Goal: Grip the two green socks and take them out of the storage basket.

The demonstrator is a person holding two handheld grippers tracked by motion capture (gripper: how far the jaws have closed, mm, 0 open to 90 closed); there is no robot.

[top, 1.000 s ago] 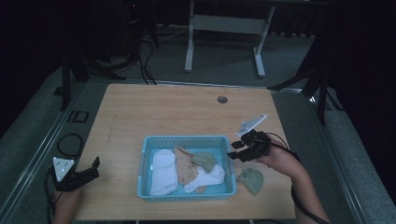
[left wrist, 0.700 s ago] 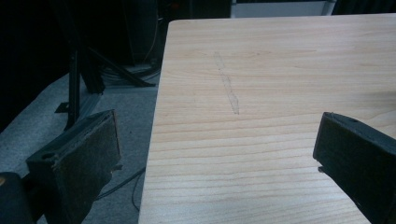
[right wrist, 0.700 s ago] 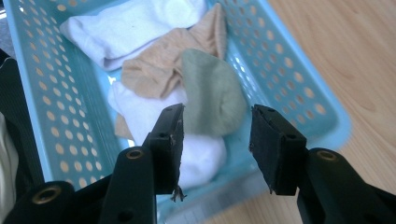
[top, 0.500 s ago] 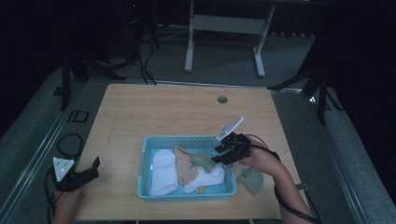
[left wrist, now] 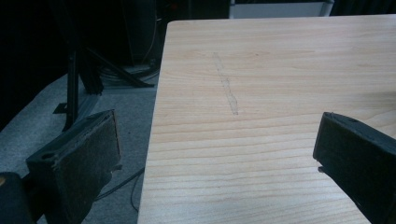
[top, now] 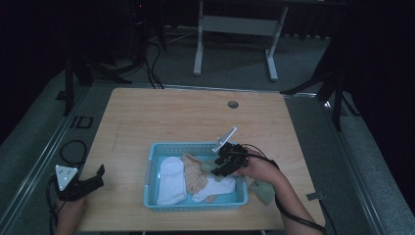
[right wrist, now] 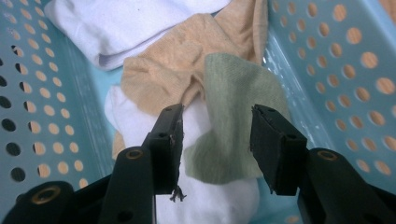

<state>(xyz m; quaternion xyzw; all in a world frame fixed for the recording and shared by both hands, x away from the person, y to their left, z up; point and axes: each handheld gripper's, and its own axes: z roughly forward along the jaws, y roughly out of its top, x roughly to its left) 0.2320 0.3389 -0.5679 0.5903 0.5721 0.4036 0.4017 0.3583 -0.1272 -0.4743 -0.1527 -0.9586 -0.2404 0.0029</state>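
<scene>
A light blue perforated basket [top: 152, 171] sits at the table's near middle and holds a white sock [top: 171, 181], a tan sock [top: 195, 177] and another white sock [top: 215, 188]. My right gripper [top: 219, 169] reaches down into the basket's right end. In the right gripper view it [right wrist: 217, 116] stands open, its jaws on either side of a pale green sock [right wrist: 229, 107] that lies on the tan sock [right wrist: 173, 70] and a white one [right wrist: 215, 200]. My left gripper [top: 99, 176] rests open at the table's near left edge, with nothing between its jaws [left wrist: 215, 140].
Another green sock [top: 263, 192] lies on the table just right of the basket, beside my right forearm. A round cable hole [top: 233, 104] sits near the far edge. The wooden table [left wrist: 280, 70] stretches bare ahead of the left gripper.
My right gripper has moved left from over the table beside the basket and dipped into the basket's right end. The left gripper has stayed put.
</scene>
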